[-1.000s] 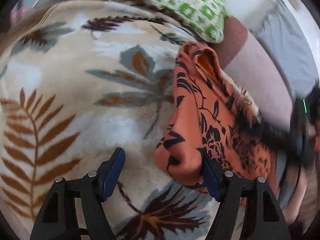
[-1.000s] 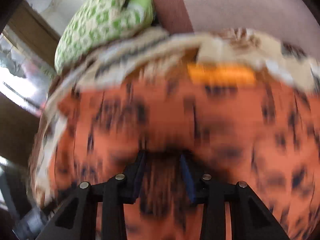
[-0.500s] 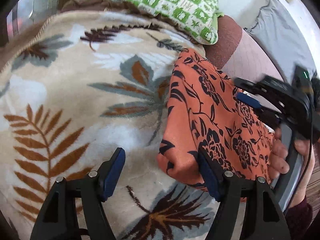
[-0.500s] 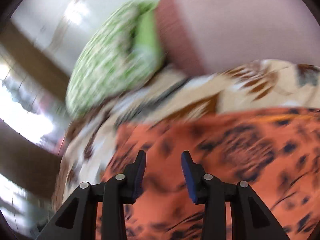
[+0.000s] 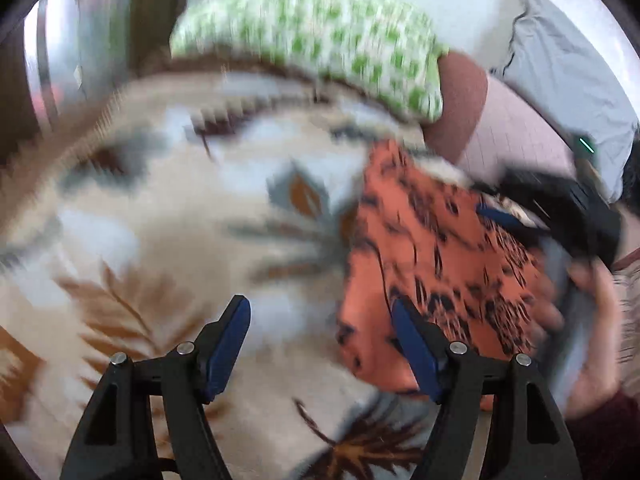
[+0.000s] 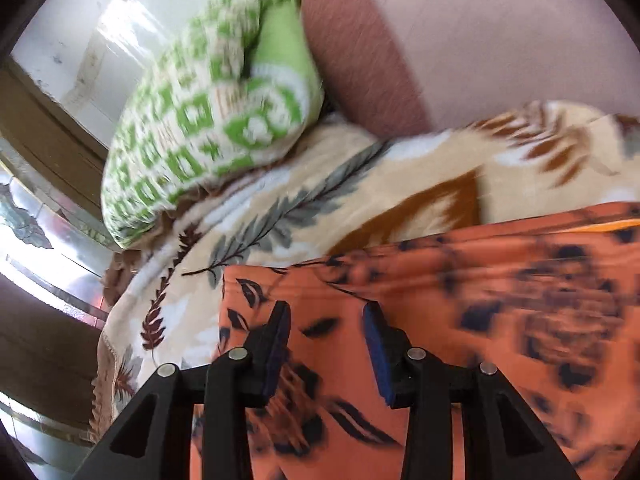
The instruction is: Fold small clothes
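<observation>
Up close, the left gripper [image 5: 320,344] shows two flat blue pads on black angular arms, spread wide with nothing clamped; fleecy blanket shows between them, and the right-hand pad overlaps the edge of the orange garment [image 5: 432,264], though blur hides whether it touches. The right gripper [image 6: 326,344] has its narrower blue pads parted too, released, with only flat orange cloth showing beyond the gap and nothing pinched.

That garment is thin, smooth fabric printed with black leaves and flowers, lying folded on the blanket [image 6: 360,184] with a straight folded edge and a squared corner toward the pillow [image 6: 200,120]. A yellow-orange strip shows at its far right edge. The blanket is thick and plush, cream with brown ferns and grey leaves. Beyond it sits a plump pillow in a green-and-white block pattern, against a pinkish ribbed cushion [image 6: 500,40]. In the left wrist view a hand [image 5: 588,320] holds the right gripper's black body over the garment.
</observation>
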Demonstrator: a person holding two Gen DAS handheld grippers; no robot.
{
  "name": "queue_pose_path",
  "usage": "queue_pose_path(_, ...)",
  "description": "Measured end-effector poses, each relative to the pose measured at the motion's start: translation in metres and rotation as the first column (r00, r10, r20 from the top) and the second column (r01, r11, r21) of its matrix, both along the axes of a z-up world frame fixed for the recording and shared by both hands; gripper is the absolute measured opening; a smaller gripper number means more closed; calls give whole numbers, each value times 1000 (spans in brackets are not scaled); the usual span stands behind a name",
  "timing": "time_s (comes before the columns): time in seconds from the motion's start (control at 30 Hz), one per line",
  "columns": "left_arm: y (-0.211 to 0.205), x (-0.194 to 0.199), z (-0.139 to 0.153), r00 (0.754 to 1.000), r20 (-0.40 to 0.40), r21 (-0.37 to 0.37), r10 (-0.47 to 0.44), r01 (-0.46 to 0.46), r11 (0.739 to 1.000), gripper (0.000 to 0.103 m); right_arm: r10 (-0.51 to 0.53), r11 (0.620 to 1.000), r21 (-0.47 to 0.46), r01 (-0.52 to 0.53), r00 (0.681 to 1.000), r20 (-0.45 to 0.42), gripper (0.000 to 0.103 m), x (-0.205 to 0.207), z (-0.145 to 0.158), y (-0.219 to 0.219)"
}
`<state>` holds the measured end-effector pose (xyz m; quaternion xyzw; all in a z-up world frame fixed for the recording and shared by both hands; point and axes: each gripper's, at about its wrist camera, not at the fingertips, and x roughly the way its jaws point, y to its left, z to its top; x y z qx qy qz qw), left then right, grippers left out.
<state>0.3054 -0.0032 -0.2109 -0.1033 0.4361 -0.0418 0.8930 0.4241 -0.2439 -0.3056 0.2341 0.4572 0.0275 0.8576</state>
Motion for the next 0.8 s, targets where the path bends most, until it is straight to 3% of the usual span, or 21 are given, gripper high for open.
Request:
queue_pose_path(0.07, -2, -5, 13, 998, 69, 9, -5, 4, 1000, 74, -22, 1000, -16, 23, 999, 33, 41, -19, 18, -26)
queue_pose_path(0.13, -2, -2, 12, 998, 60, -19, -28, 29, 999, 74, -72, 997, -34, 74, 996, 53, 41, -46, 38, -66)
queue_pose_path(0.27, -2, 18, -26, 996, -82, 101, 24, -16, 995, 75, -155, 985, -72, 154, 988, -2, 41, -112, 52, -134)
queue_pose_path(0.37, 12, 24, -49, 982, -174, 75, 67, -55, 996, 74, -198, 975, -106, 194, 980, -34, 41, -159, 48, -166)
queue_pose_path(0.5, 11, 17, -48, 986, -158, 121, 62, -43, 992, 74, -280, 956, -130, 264, 952, -123, 41, -217, 14, -202)
queue_pose_path(0.53, 11, 16, -48, 985, -159, 116, 67, -49, 992, 74, -284, 957, -99, 272, 949, -140, 41, -229, 2, -211)
queue_pose_path(0.63, 16, 8, -31, 990, -103, 25, 92, -90, 996, 72, -295, 955, -47, 292, 953, -70, 41, -247, 6, -215)
queue_pose_path(0.8, -12, -7, -9, 999, 40, 64, 4, -7, 998, 73, -304, 952, 2, 305, 952, 43, 41, -260, 31, -208)
